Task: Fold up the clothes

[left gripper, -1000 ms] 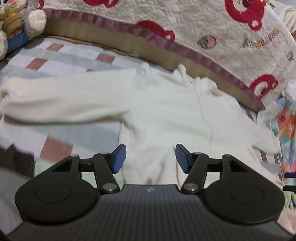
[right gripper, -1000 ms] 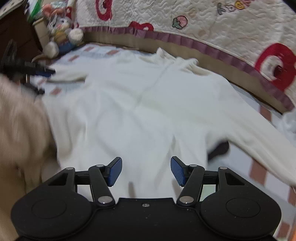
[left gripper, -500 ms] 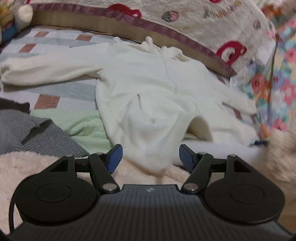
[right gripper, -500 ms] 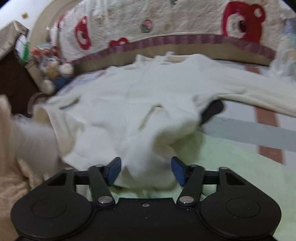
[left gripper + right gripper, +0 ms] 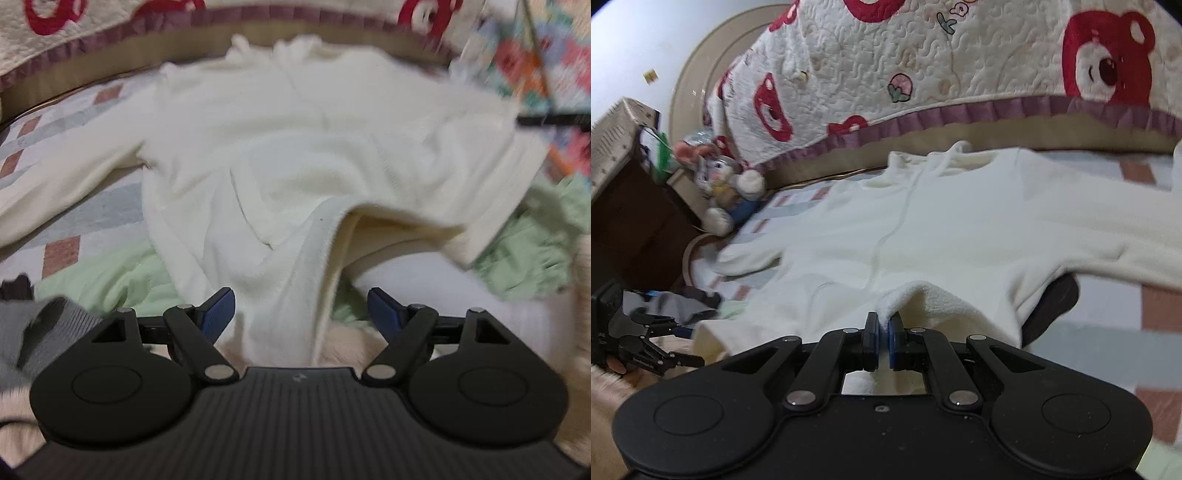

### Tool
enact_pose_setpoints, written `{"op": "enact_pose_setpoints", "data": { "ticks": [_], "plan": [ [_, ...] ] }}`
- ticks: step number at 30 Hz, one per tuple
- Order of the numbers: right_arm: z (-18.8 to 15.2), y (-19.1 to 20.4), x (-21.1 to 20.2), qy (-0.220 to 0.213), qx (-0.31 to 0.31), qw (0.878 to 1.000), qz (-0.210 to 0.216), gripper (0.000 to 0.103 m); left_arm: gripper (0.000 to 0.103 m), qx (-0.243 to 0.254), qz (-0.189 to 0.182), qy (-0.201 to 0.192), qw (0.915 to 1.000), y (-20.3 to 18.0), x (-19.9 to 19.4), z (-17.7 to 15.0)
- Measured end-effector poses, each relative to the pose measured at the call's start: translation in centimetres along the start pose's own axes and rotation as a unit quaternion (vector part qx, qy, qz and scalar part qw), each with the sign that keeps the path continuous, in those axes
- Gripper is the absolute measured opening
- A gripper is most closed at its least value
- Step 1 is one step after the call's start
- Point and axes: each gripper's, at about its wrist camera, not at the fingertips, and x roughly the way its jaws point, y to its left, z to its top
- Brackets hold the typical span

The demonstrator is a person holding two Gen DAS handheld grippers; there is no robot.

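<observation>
A cream-white long-sleeved fleece garment (image 5: 295,147) lies spread on the bed, collar toward the headboard. Its bottom hem is lifted into a fold on the near side. My left gripper (image 5: 299,301) hangs over the hem's left part. Its jaws are closing with a hanging strip of hem between them, and the blue pads (image 5: 218,310) stand clear of the cloth. In the right wrist view the garment (image 5: 960,229) stretches away with one sleeve running right. My right gripper (image 5: 882,325) is shut on a pinched ridge of the hem.
A quilt with red bears (image 5: 960,74) rises behind the bed, and a plush rabbit (image 5: 727,184) sits by a dark cabinet (image 5: 628,206). Green cloth (image 5: 110,273) and a grey knit (image 5: 44,325) lie near the hem. A dark item (image 5: 1052,302) lies under the right side.
My right gripper went from open to shut on the hem and lifted it. My left gripper drew back to the hem, which now lies between its jaws; both views rolled.
</observation>
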Motion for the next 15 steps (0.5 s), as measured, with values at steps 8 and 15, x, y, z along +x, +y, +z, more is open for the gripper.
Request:
{"op": "enact_pose_setpoints", "data": {
  "ticks": [8, 15],
  "plan": [
    [2.6, -3.7, 3.1, 0.011, 0.033, 0.996, -0.080, 0.008, 0.011, -0.029, 0.054, -0.032, 0.9976, 5.0, 4.4, 5.8],
    [1.0, -8.3, 4.2, 0.000, 0.118, 0.991, -0.066, 0.043, 0.009, -0.084, 0.056, -0.045, 0.9939, 6.6, 6.5, 5.7]
  ]
}}
